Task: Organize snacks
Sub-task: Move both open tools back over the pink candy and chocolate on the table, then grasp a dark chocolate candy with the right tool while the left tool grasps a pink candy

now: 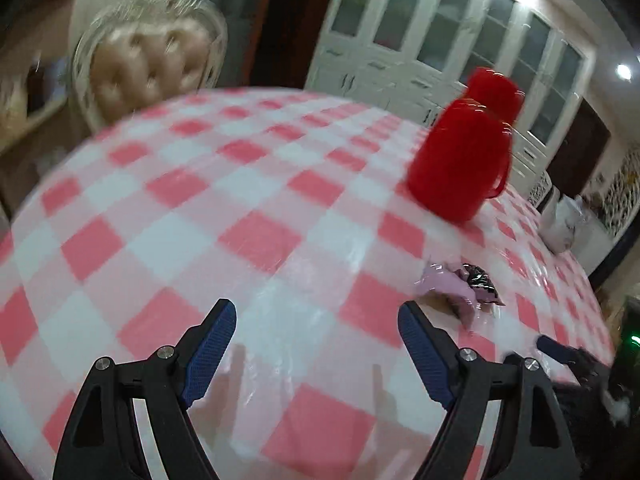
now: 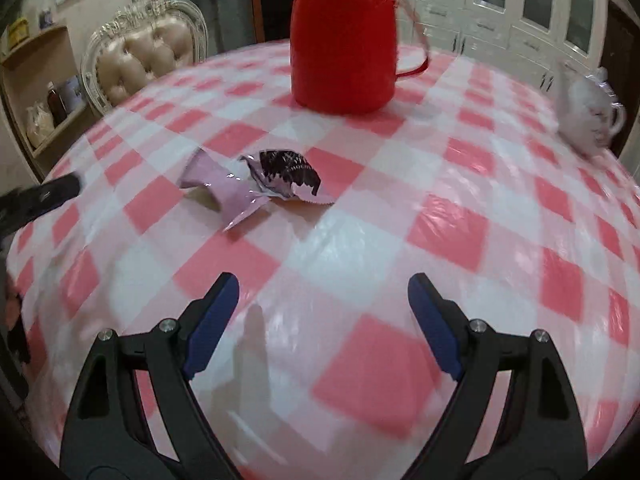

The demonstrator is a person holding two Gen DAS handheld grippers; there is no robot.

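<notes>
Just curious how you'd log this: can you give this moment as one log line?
left gripper: open, empty | right gripper: open, empty | snack wrappers: on checked tablecloth, untouched | red jug: behind them

Pink-and-white checked tablecloth (image 2: 448,224) under both sets of jaws. Lilac snack wrappers (image 2: 224,188), one printed dark brown and white, ahead-left of right jaws. Red jug (image 2: 342,52) beyond. White teapot (image 2: 588,116) far right. Jaw pads (image 2: 212,320) blue on black.
</notes>
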